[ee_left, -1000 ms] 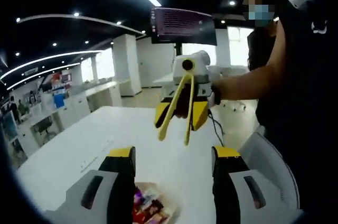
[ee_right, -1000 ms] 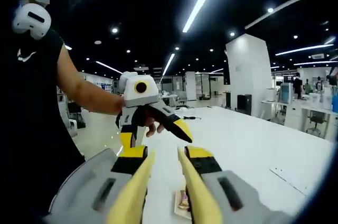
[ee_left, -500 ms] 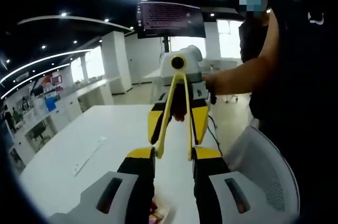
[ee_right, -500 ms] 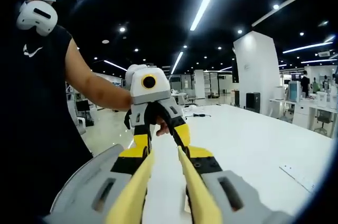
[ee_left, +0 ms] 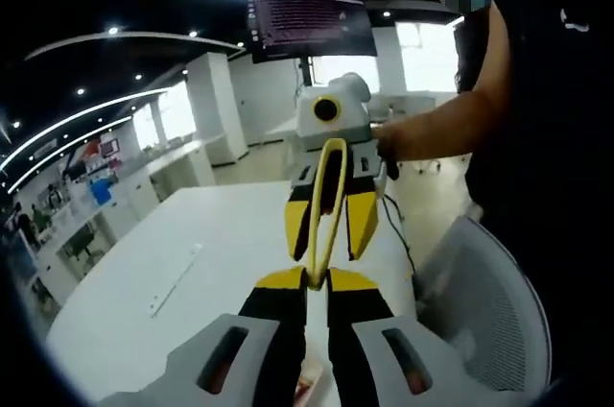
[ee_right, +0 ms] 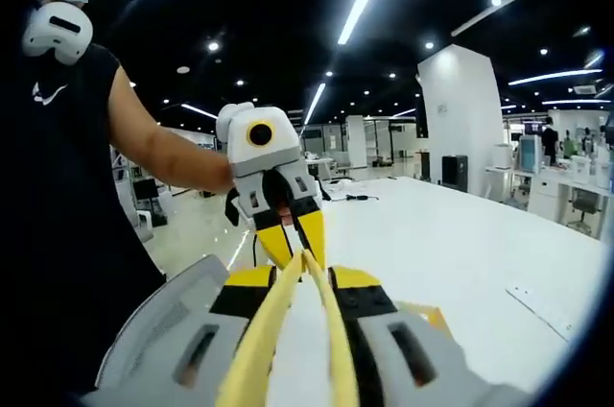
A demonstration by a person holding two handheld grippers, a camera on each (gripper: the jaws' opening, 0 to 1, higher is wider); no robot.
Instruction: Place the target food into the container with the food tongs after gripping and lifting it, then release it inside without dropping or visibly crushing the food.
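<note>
Tongs (ee_left: pixel 326 198) are clamped by the right gripper (ee_left: pixel 331 225), their yellow tips pinched between the closed left gripper (ee_left: pixel 317 282) above the white counter (ee_left: pixel 192 253). Food cannot be made out.

Left gripper (ee_left: pixel 317 284): grey moulded shells, each with a dark oval slot; black jaws capped in yellow.
Right gripper (ee_right: pixel 304 282): same grey shells, black-and-yellow jaws.
Gripper housing, seen head-on: white body, grey panels, yellow pointed jaws.
Person's clothing (ee_right: pixel 58 205): black sleeveless top, small white mark on the chest.
Shoulder (ee_right: pixel 58 33): white rounded device with a dark slot.
</note>
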